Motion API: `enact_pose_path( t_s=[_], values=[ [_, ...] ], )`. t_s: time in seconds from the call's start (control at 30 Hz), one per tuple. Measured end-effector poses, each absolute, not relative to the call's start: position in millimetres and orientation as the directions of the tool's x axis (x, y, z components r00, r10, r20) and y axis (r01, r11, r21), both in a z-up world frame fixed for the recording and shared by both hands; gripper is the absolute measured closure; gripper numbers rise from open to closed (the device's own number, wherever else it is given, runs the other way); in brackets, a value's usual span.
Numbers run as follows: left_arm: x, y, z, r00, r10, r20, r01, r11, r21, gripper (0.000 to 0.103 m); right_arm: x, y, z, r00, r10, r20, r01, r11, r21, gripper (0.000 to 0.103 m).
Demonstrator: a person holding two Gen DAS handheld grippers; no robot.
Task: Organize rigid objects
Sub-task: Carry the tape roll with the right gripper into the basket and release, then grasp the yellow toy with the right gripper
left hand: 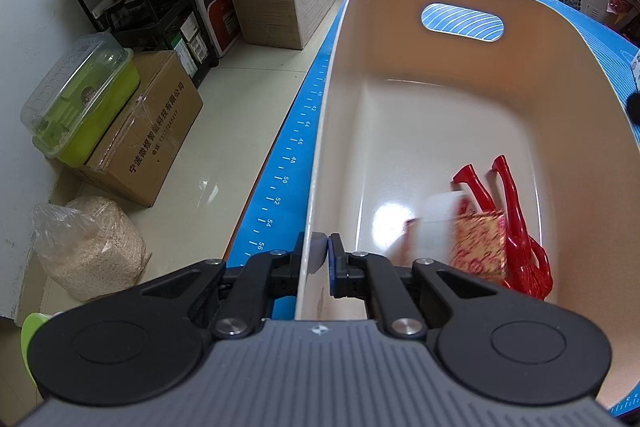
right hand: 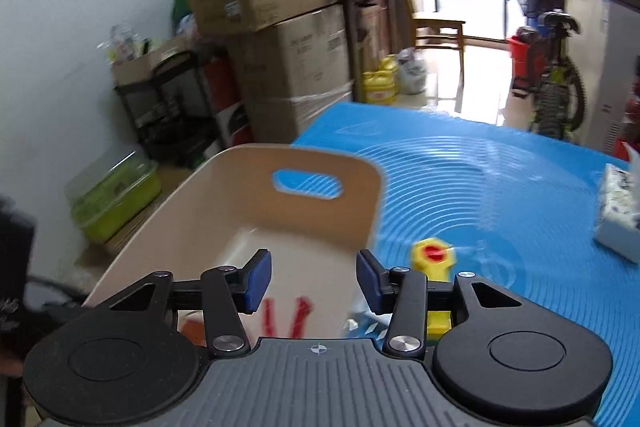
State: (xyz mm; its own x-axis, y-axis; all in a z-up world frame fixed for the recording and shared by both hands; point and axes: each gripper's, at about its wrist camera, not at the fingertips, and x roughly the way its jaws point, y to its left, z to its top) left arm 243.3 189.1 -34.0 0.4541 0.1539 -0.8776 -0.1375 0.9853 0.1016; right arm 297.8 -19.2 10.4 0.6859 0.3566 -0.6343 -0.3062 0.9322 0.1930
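Two grippers are at work over a blue mat [right hand: 500,179] spread on the table. The left gripper [left hand: 323,259] is clamped on the near left wall of a cream plastic bin [left hand: 432,27], one finger outside the wall and one inside, pinching the rim between them. The bin sits at the mat's left edge, right beside the printed ruler marks, with an oval handle slot in its far end.

Inside the bin, in the near right corner, lie red scissors [left hand: 516,223] with their handles toward the camera and blades pointing away. A small box with a red-and-gold pattern [left hand: 478,247] rests against them, and a blurred white item [left hand: 436,227] sits just left of that; I can't tell what it is.

The right gripper [right hand: 314,281] hovers above the near end of the bin, its fingers spread apart with nothing between them. Just outside the bin's right wall, a yellow toy with a red center [right hand: 432,255] lies on the mat. A tissue pack [right hand: 618,211] sits well off to the right.
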Motion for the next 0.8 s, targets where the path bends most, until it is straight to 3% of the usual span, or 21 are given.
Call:
enact_pose_path(
  t_s=[0.23, 0.8],
  values=[
    [243, 189, -34, 0.454, 0.157, -0.877, -0.136, 0.985, 0.106, 0.092, 335, -55, -13, 0.674, 0.299, -0.675, -0.208, 0.954, 0.215, 0.04],
    [242, 186, -36, 0.448, 0.166, -0.879, -0.123, 0.985, 0.124, 0.092, 390, -52, -92, 0.591, 0.152, -0.792, -0.171, 0.983, 0.061, 0.041]
  ],
)
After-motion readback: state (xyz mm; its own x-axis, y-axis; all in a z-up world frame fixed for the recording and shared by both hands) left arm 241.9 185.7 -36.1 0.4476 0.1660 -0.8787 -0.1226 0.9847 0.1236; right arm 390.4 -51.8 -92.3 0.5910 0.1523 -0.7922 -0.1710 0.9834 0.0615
